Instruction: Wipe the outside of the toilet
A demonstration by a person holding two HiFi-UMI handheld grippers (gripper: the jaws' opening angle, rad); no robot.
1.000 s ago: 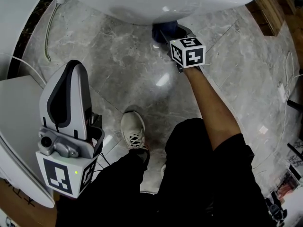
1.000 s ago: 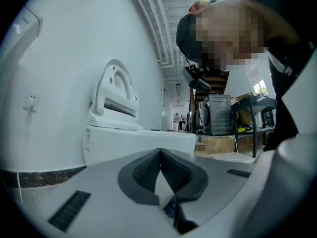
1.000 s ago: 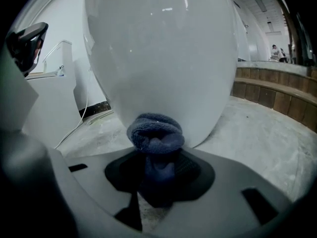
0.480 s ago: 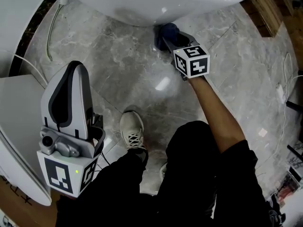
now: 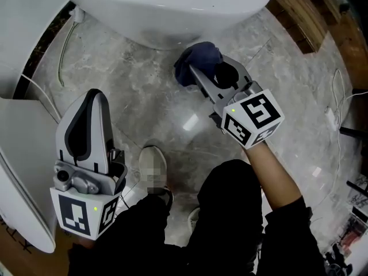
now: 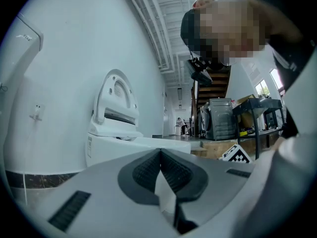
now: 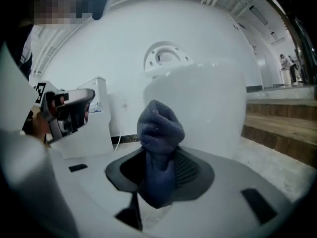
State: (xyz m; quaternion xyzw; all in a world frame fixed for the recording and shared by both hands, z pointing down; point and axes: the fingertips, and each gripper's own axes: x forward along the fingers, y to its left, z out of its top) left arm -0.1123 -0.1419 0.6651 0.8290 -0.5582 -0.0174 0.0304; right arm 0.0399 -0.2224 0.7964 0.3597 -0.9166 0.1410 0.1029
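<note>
The white toilet (image 5: 172,4) fills the top of the head view, and its bowl (image 7: 208,108) rises just beyond the jaws in the right gripper view. My right gripper (image 5: 198,68) is shut on a dark blue cloth (image 5: 198,59), held just off the bowl's lower front, above the floor. The cloth (image 7: 158,143) bunches up out of the closed jaws. My left gripper (image 5: 86,119) is shut with nothing in it, held low at the left, away from the bowl. In the left gripper view the toilet (image 6: 119,128) stands with its lid up.
A grey marble floor (image 5: 144,91) lies under the toilet. A white cabinet edge (image 5: 17,131) and a hose (image 5: 63,39) are at the left. Wooden steps (image 5: 310,16) run along the top right. The person's shoe (image 5: 152,168) and legs stand at the bottom centre.
My right gripper has drawn back from under the bowl toward me and slightly left, bringing the cloth into full view. The left gripper has hardly moved.
</note>
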